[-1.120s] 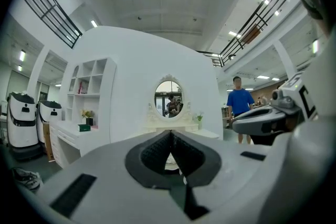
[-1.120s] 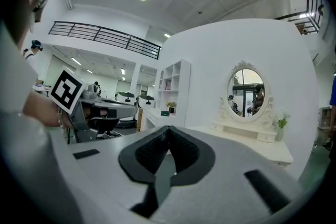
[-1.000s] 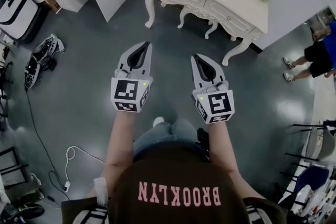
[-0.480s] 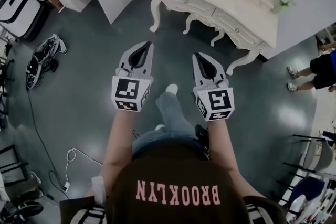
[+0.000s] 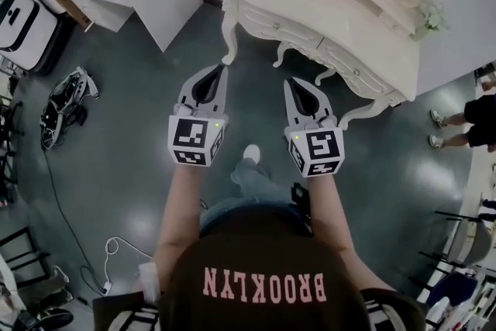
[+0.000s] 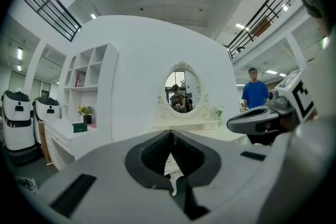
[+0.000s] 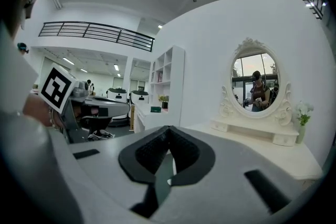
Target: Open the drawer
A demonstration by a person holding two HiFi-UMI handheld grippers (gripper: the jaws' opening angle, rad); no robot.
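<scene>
Left gripper (image 5: 218,69), right gripper (image 5: 291,82) neared vanity (image 5: 325,4), level.

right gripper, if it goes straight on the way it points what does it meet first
Probably the front of the cream dressing table, near the middle between its drawers. Only bare floor lies ahead of the right gripper before that. The height of contact is unclear.

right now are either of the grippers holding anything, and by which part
Nothing is held: the left gripper and right gripper both have their jaws shut and empty.
</scene>
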